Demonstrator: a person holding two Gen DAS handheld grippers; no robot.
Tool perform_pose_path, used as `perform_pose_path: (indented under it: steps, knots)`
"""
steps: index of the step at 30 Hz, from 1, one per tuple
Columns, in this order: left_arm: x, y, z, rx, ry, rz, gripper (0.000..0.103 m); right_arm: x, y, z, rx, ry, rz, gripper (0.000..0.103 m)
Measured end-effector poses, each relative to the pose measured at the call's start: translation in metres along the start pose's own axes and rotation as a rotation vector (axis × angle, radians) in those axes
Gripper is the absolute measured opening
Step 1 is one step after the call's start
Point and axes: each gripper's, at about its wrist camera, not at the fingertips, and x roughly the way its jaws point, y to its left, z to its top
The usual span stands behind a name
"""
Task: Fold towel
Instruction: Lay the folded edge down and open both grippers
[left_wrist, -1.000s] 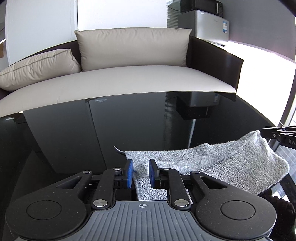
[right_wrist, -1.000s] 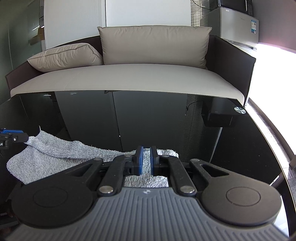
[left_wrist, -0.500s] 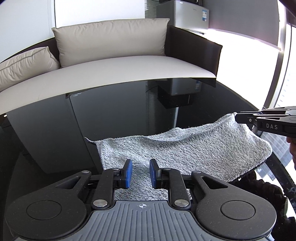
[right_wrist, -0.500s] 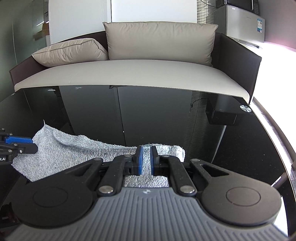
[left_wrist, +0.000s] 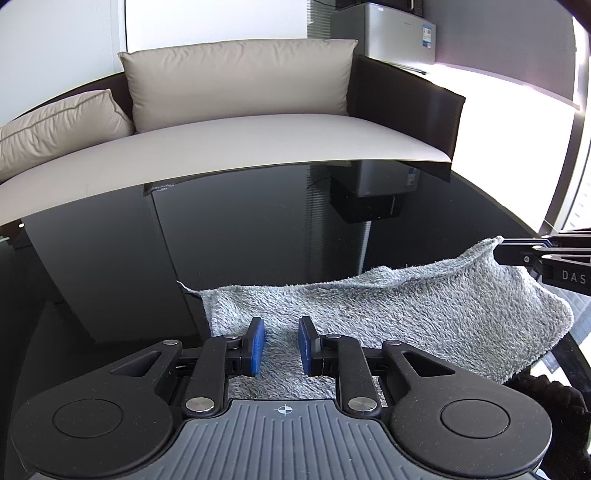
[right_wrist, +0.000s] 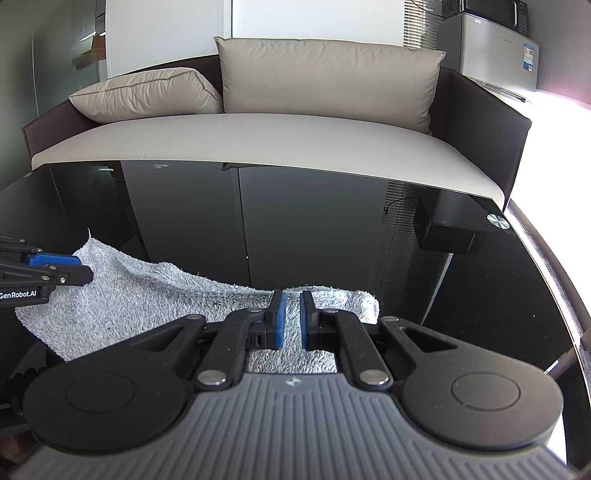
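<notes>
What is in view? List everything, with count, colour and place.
towel: one, grey, on the table, its right corner lifted
table: one, glossy black, in front of the sofa
sofa: one, beige seat, dark brown frame, behind the table
cushions: two, beige, on the sofa, the flatter one at its left end
fridge: one, silver, back right
microwave: one, black, on top of the fridge
left gripper: one, black with blue pads, open over the towel's left part
right gripper: one, black with blue pads, shut on the towel's right edge
</notes>
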Motion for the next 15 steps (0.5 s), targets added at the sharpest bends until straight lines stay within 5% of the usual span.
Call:
perform_pose_path:
  steps: [11,15]
  knots:
    - [-0.002,0.004,0.000,-0.012,-0.007,0.003,0.020,0.025,0.002,-0.001,0.011,0.034,-0.028,0.009]
    - [-0.005,0.006,-0.001,-0.018,-0.012,0.013,0.024,0.023,-0.001,-0.001,0.032,0.024,-0.031,0.031]
